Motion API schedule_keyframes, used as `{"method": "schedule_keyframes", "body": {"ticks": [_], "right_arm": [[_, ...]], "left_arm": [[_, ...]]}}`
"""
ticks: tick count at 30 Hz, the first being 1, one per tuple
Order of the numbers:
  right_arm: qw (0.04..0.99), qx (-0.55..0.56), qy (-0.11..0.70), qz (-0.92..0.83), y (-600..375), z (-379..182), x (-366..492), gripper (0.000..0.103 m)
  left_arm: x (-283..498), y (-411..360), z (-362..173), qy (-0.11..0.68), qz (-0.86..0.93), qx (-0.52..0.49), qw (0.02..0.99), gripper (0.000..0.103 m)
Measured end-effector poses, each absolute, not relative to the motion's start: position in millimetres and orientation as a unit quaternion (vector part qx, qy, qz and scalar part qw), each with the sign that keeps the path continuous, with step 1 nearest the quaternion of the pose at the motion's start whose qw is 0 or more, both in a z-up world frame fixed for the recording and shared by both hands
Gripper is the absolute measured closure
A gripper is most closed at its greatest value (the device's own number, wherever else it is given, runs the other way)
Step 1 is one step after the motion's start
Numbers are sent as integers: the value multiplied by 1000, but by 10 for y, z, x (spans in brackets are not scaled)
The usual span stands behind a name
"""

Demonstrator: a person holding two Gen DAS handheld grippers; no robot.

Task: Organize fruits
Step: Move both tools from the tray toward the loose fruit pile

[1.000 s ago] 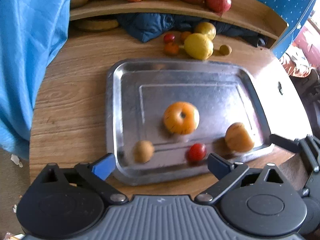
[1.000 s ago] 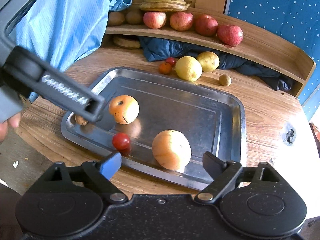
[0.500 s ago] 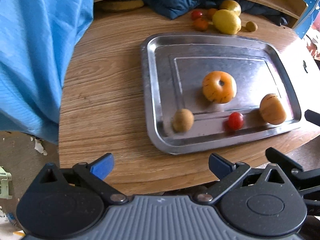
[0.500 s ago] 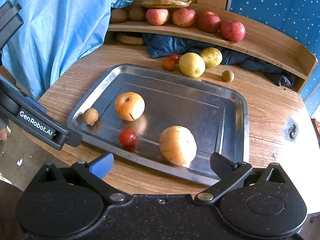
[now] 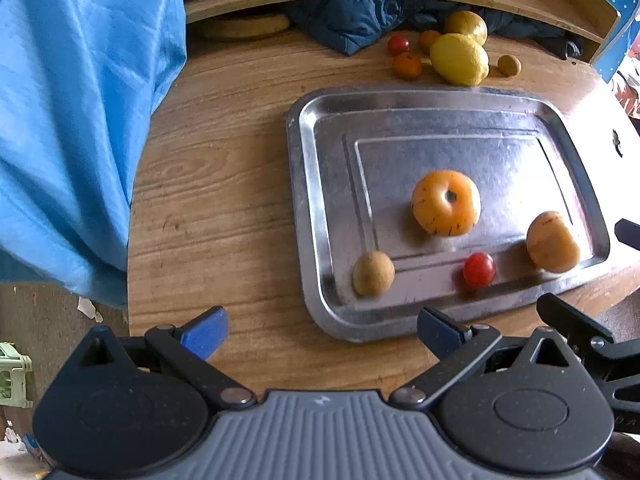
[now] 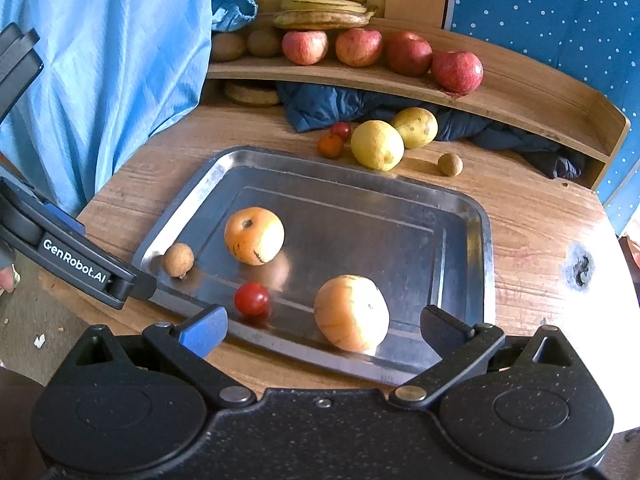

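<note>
Both the left gripper (image 5: pixel 322 330) and right gripper (image 6: pixel 324 326) hover with fingers spread, empty, near the tray (image 6: pixel 476 216) holding four fruits.

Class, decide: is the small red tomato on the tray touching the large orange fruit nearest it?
Apart. The right wrist view shows bare tray between the tomato and the orange fruit.

White lettering reading "GenRobot.AI" is showing on the dark finger arm of the left gripper (image 6: pixel 132 286) (seen from the right wrist view); faint embossed marks elsewhere are staying too small to read.
</note>
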State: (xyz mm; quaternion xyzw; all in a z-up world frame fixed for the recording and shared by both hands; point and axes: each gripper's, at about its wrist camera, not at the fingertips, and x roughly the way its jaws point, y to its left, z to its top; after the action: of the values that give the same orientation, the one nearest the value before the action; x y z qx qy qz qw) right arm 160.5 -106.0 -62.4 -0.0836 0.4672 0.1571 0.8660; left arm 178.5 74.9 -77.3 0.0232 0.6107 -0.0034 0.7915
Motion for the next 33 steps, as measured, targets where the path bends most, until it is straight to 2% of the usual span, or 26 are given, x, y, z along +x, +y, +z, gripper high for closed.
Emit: {"method": "schedule_keyframes", "body": {"ticks": [33], "right_arm": [[872,-58,475,101,-1081,-752,2373,1]], "left_arm": [[2977,593,-849,576,-48,30,816,1]]}}
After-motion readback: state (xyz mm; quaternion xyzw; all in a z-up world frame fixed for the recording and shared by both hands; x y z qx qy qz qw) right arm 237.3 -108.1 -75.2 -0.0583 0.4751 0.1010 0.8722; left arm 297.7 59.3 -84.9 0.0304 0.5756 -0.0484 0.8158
